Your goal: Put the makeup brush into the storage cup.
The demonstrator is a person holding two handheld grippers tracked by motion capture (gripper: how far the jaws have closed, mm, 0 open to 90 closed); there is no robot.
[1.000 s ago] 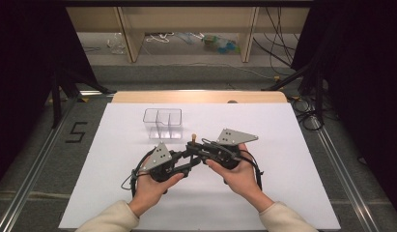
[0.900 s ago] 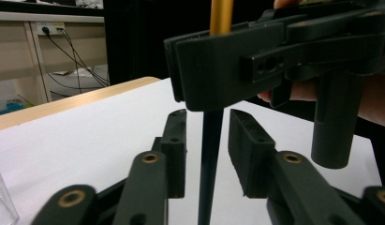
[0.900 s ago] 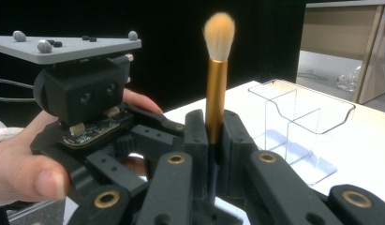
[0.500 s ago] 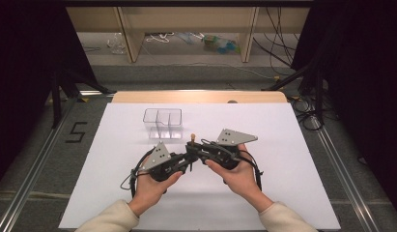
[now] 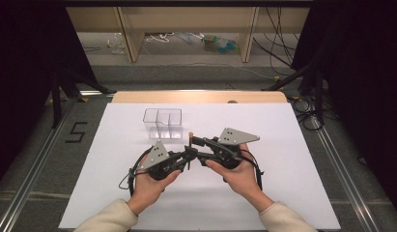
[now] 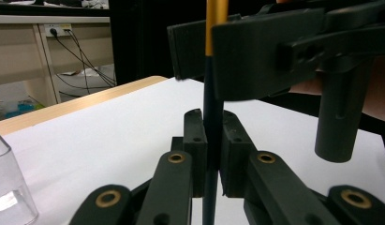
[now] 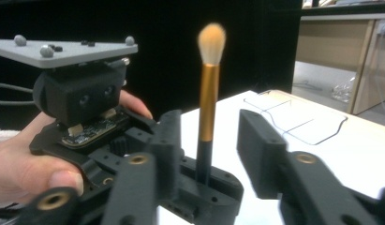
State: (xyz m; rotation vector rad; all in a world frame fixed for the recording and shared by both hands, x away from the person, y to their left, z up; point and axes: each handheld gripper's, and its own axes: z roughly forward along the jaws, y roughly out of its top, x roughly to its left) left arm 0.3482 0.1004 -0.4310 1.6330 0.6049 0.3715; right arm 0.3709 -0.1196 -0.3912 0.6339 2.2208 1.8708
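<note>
Black tape on the floor reads "5" (image 5: pixel 77 131), while the left hand-held gripper (image 6: pixel 212 154) clamps an upright brush (image 7: pixel 208 108) between the right hand-held gripper's (image 7: pixel 206 136) open jaws.

One makeup brush (image 7: pixel 209 98), one clear container (image 5: pixel 162 123), two grippers.

In the left gripper view the brush (image 6: pixel 212 93) is running off the top edge, its tuft cut away, and its lower handle is disappearing between the left gripper (image 6: pixel 212 159)'s pads. The clear box (image 6: pixel 7 187) is being cropped at that view's left edge. From the high view the brush (image 5: pixel 190 140) is looking too small to make out
</note>
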